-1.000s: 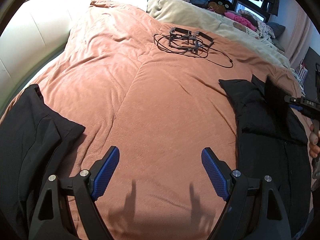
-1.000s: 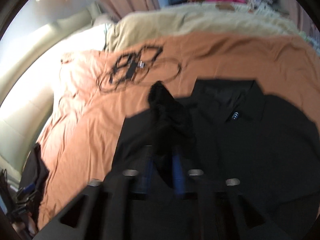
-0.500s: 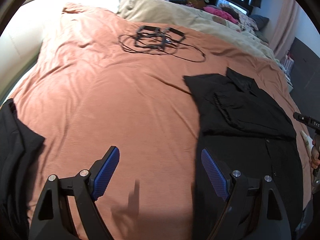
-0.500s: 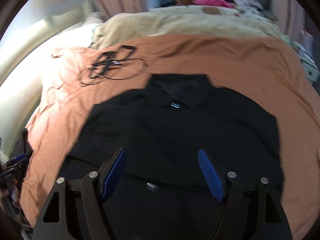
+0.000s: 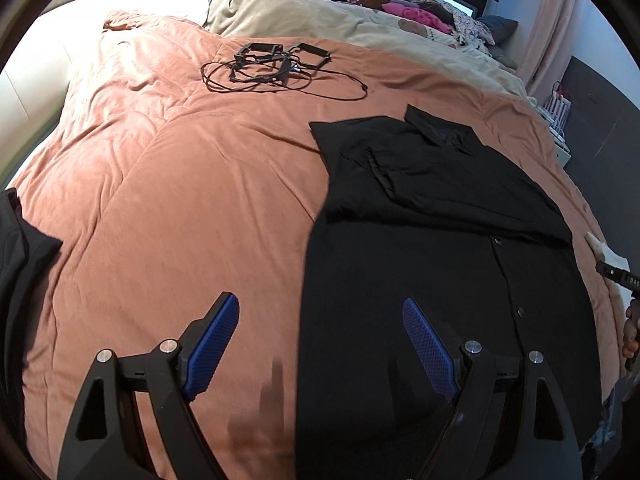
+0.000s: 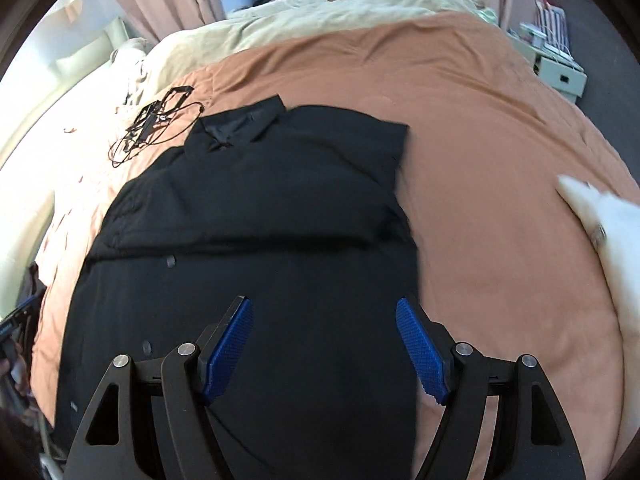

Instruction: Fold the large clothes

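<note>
A black button-up shirt (image 5: pixel 436 248) lies flat on the orange bedspread (image 5: pixel 180 184), collar at the far end, both sleeves folded across its chest. It also shows in the right wrist view (image 6: pixel 260 240). My left gripper (image 5: pixel 320 344) is open and empty, hovering over the shirt's left edge near the hem. My right gripper (image 6: pixel 324 344) is open and empty above the shirt's lower right part. The right gripper's body shows at the left wrist view's right edge (image 5: pixel 624 280).
A black frame with a tangled cable (image 5: pixel 276 66) lies further up the bed. Another dark garment (image 5: pixel 20 272) lies at the left edge. A beige duvet (image 5: pixel 360 20) covers the far side. A white item (image 6: pixel 608 224) lies at the right.
My right gripper let go of the sleeve, which now lies folded across the chest, and drew back toward the hem. My left gripper shifted right, over the shirt's left edge.
</note>
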`<state>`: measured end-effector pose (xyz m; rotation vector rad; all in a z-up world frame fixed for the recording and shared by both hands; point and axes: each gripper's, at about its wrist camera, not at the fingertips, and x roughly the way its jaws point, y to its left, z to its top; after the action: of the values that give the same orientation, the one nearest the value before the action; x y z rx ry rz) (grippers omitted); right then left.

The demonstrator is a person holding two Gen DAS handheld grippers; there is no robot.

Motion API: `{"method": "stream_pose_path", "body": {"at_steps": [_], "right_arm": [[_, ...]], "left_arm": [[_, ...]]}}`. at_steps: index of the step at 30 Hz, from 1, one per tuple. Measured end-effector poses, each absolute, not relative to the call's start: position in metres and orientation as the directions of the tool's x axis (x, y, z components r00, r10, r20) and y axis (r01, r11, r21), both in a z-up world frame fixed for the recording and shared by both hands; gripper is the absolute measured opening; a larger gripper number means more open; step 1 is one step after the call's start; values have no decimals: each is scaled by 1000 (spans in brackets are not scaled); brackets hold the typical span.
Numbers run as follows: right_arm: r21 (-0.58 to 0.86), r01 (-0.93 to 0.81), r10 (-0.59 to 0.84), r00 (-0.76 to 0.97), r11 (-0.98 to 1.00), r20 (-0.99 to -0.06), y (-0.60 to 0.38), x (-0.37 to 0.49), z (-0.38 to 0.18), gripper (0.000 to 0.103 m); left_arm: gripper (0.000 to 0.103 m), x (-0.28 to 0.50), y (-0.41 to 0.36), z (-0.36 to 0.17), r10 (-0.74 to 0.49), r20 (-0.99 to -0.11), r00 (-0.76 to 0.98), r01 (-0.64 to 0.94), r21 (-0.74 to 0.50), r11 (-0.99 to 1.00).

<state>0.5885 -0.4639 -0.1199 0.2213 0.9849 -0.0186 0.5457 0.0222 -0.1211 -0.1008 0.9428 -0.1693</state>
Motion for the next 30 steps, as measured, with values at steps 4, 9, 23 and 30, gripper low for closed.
{"method": "stream_pose_path", "body": {"at_steps": [4,9,23,30], "right_arm": [[189,118,94,549,975,-830,-476,557,-128,74],[214,126,113,545,969,-831,-487,514,-140,74],[371,126,256,526,920,-811,-491,419,-175,66],[462,122,344,510,878,-788,-482,387,-196,47]], "left_arm": [[85,522,19,-125,-188,-796,575,92,-166,982],[80,489,24,-135,-175,-797,579,64,-169,984],[46,407,54,-182,-258,-821,510,-9,-305,952],[34,381,54,-195,-329,-803,496,0,-379,925]]}}
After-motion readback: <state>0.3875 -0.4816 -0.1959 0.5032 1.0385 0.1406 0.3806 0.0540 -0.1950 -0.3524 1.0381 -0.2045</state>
